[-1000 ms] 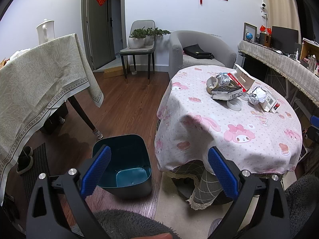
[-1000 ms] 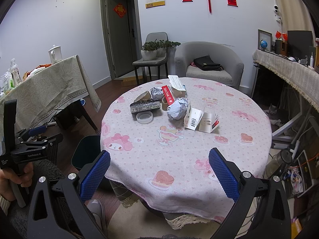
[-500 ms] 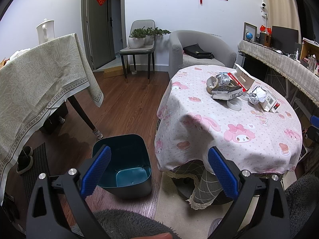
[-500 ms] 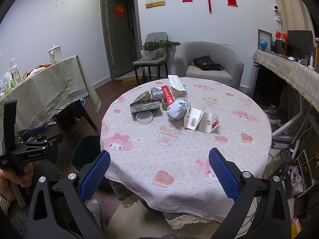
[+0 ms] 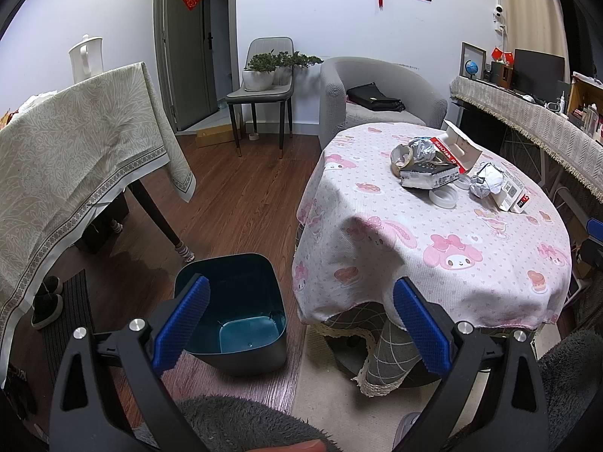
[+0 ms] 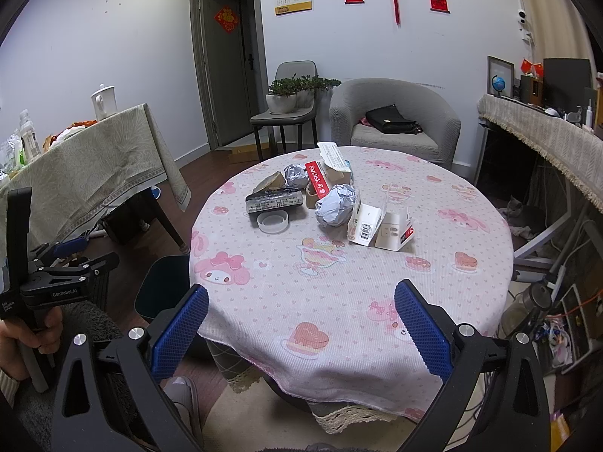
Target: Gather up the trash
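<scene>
Trash point(image 6: 324, 199) lies in a loose heap on the far half of the round table point(image 6: 339, 301), ahead of our right gripper point(image 6: 301, 324) and slightly to its left. We hold this gripper with its jaws spread wide and nothing between them. Our left gripper point(image 5: 297, 324) is also spread and empty, and it faces more toward the dark blue bin point(image 5: 233, 312) on the floor beside the table. We judge that the right gripper is nearer to the heap, so it should reach first.

The crumpled paper ball point(image 6: 336, 205) looks soft and easy to squeeze. The flat dark box point(image 6: 274, 201) lies with its long axis across our view, so the jaws should close over its short side. The clear round lid point(image 6: 273, 222) is low and smooth, maybe slippery. White cartons point(image 6: 380, 224) stand just beside the paper ball.
</scene>
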{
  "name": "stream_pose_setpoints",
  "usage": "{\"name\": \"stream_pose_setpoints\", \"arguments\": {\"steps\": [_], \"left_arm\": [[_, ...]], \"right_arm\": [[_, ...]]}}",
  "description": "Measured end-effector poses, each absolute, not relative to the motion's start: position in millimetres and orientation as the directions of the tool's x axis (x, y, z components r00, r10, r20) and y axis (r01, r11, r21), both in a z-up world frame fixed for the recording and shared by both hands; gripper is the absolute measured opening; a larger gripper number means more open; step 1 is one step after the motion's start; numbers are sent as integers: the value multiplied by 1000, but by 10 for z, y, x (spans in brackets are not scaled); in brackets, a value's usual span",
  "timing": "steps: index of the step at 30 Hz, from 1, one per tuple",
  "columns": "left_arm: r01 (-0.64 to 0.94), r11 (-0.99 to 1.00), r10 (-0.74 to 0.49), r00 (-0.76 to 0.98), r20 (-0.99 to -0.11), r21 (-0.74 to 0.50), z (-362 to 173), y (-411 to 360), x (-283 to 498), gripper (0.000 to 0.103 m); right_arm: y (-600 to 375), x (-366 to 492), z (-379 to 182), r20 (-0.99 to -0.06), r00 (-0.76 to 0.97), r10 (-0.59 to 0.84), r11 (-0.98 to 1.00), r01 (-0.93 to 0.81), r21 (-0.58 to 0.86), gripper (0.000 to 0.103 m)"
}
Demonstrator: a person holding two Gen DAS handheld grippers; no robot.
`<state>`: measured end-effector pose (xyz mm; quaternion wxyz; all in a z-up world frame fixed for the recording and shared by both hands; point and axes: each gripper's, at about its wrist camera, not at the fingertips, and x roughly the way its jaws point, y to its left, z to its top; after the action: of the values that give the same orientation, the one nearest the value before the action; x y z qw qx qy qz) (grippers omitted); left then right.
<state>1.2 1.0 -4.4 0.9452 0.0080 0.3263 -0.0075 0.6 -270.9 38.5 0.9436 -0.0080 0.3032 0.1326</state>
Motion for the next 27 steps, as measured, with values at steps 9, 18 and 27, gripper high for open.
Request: {"name": "stream_pose_setpoints", "arguments": {"steps": [9, 18, 27], "left_arm": [[28, 1000, -20, 789, -613, 3, -89, 2, -14, 100], [91, 996, -76, 804, -590, -4, -4, -131, -61, 99], [150, 988, -144, 807, -572, -38, 143, -243, 75, 98]], "right_arm": [[-2709, 5, 387, -573, 781, 247, 964, -255, 68, 100], [-2720, 8, 417, -582, 773, 251, 962, -267, 60, 100], [-2736, 80, 505, -580, 781, 231, 968, -243, 57, 100]]}}
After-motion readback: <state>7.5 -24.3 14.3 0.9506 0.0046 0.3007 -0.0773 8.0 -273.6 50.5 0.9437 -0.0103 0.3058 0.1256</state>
